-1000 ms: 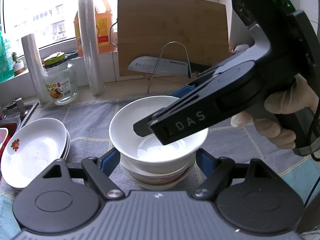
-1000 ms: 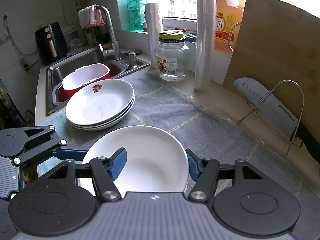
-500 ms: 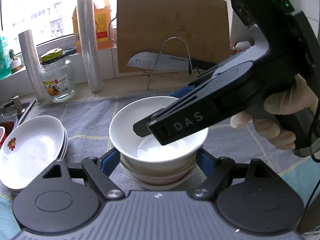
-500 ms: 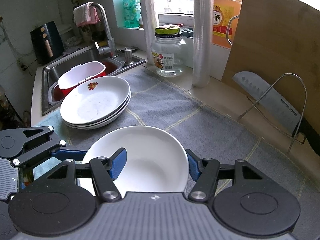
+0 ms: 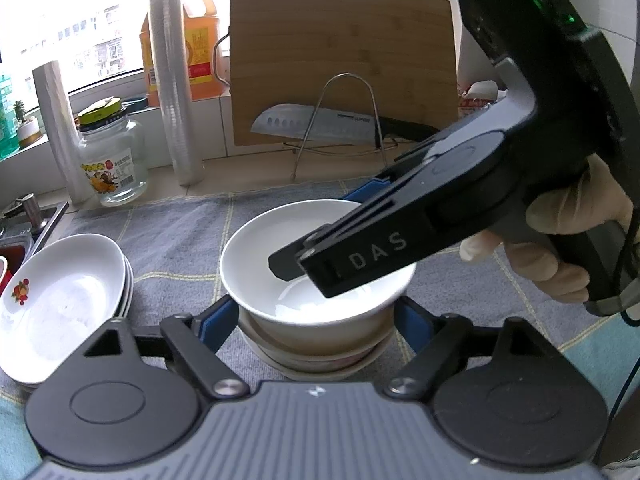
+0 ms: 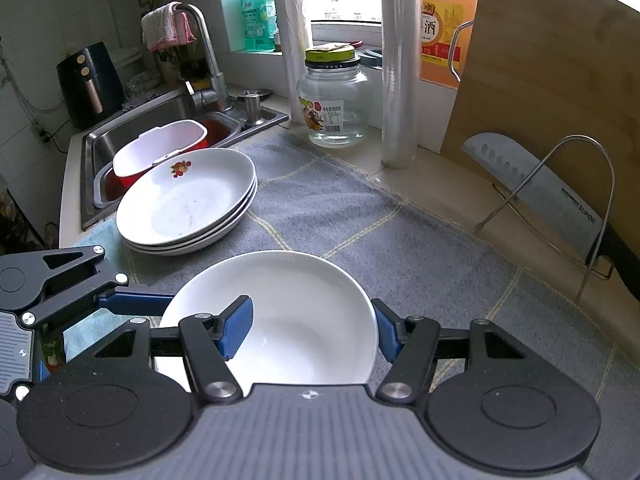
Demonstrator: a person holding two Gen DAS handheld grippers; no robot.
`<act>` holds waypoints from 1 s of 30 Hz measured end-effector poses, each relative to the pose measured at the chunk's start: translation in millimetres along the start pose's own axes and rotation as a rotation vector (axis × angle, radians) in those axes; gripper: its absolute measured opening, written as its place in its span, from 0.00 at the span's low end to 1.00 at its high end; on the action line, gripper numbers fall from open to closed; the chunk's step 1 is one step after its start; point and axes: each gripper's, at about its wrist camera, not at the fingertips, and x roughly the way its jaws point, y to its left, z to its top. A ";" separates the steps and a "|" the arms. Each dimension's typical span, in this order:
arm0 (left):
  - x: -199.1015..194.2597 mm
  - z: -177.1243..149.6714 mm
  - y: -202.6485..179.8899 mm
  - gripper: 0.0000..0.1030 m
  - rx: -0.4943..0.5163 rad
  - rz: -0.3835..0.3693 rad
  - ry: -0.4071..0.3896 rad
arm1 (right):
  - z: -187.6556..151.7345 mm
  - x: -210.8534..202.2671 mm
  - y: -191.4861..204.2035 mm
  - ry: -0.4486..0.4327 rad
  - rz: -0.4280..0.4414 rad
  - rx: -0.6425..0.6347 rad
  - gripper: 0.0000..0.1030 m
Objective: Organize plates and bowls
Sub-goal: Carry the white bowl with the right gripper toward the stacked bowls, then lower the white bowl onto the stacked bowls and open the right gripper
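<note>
A white bowl (image 5: 280, 256) sits on top of a stack of bowls (image 5: 316, 360) on the grey cloth. My left gripper (image 5: 316, 316) is open, its blue fingers on either side of the stack. My right gripper (image 6: 312, 324) is open, one finger inside the white bowl (image 6: 304, 304) and one outside its rim. It also shows in the left wrist view (image 5: 400, 236), reaching over the bowl. A stack of white plates (image 5: 60, 300) with a red flower mark lies to the left and shows in the right wrist view (image 6: 188, 200).
A sink (image 6: 132, 128) with a red and white tub (image 6: 160, 148) lies at the left. A glass jar (image 5: 108, 160), film rolls (image 5: 174, 80), an oil bottle (image 5: 196, 48), a cutting board (image 5: 344, 60) and a knife (image 5: 316, 124) on a wire rack stand at the back.
Both grippers and the white bowl keep the same relation. The views have shifted slightly: the plate stack has slid a little left in the left wrist view.
</note>
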 end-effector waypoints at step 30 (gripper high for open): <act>9.9 -36.7 50.8 0.97 0.259 -0.215 0.180 | -66.0 -42.6 21.6 0.007 -0.166 0.026 1.00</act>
